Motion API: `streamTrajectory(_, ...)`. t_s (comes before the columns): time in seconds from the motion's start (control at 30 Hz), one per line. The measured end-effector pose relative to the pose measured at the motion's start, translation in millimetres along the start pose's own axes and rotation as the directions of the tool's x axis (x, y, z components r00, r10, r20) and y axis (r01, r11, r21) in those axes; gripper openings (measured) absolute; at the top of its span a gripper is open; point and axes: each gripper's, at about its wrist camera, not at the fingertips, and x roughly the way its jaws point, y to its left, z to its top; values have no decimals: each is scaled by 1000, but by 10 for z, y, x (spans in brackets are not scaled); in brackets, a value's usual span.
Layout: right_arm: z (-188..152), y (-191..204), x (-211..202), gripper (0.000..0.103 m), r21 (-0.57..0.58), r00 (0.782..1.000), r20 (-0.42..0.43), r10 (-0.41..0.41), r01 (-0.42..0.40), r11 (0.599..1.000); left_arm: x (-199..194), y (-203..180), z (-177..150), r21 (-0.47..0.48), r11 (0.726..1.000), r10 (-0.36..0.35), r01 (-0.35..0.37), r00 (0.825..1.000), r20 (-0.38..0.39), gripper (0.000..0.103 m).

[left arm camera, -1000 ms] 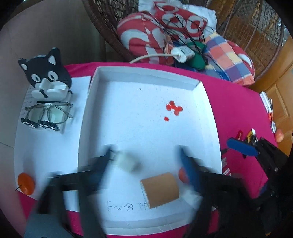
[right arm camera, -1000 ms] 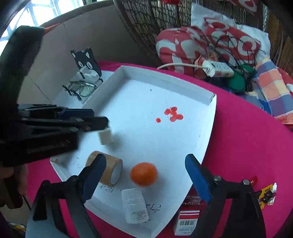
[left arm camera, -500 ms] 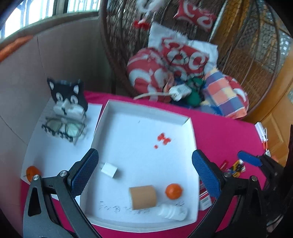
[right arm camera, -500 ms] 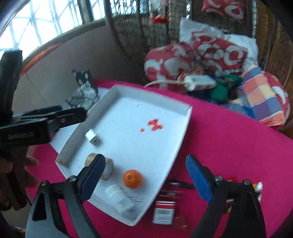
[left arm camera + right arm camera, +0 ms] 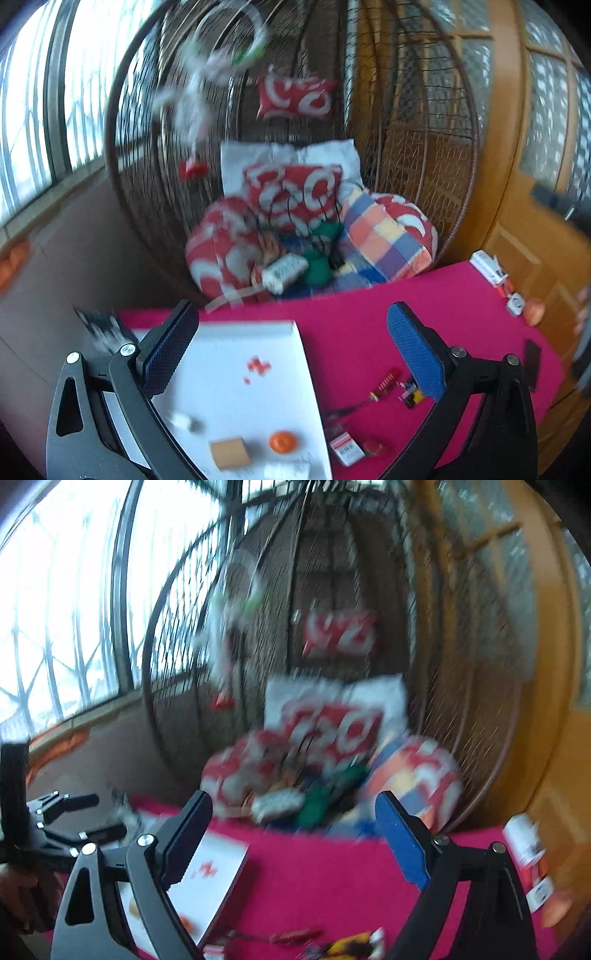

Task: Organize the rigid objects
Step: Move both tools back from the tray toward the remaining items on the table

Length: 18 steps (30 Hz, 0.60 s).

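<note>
Wicker chair (image 5: 424, 155) now visible; both grippers raised

Right gripper (image 5: 291, 834) jaws wide, nothing between; white tray (image 5: 218, 878) lower left on pink tablecloth (image 5: 317, 878)

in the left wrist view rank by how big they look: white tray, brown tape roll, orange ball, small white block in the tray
1. white tray, by far the largest.
2. brown tape roll.
3. orange ball.
4. small white block.
The ball and the block look close in size and both are blurred, so their order is unsure.
</note>
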Motion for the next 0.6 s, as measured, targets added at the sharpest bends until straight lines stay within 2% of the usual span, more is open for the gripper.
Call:
streamTrajectory(0.07,148,-144,-261,90,-4,994,89,-68,68,998,-68,-124,128,7,1000,-13,13,1000,27,103)
streamTrajectory(0.13,224,-249,-459,90,-3,982,144,-120,121,993,-128,-227,222,-1,997,-71,71,996,47,103)
streamTrajectory(0.17,264,-324,-591,90,11,970,181,-162,163,987,-148,-262,246,-4,997,-78,78,995,59,103)
streamTrajectory(0.23,312,-459,-738,90,47,952,208,-225,220,974,-207,-352,285,-8,998,-68,69,993,99,103)
streamTrajectory(0.27,331,-546,-769,90,69,949,200,-242,232,970,-204,-395,296,-5,997,-73,74,991,111,103)
streamTrajectory(0.4,298,-871,-878,90,149,961,178,-213,188,971,-6,-540,264,3,997,-82,82,996,46,103)
streamTrajectory(0.6,115,-1262,-1098,90,242,950,174,-261,216,946,355,-745,59,-45,992,-124,122,991,-53,103)
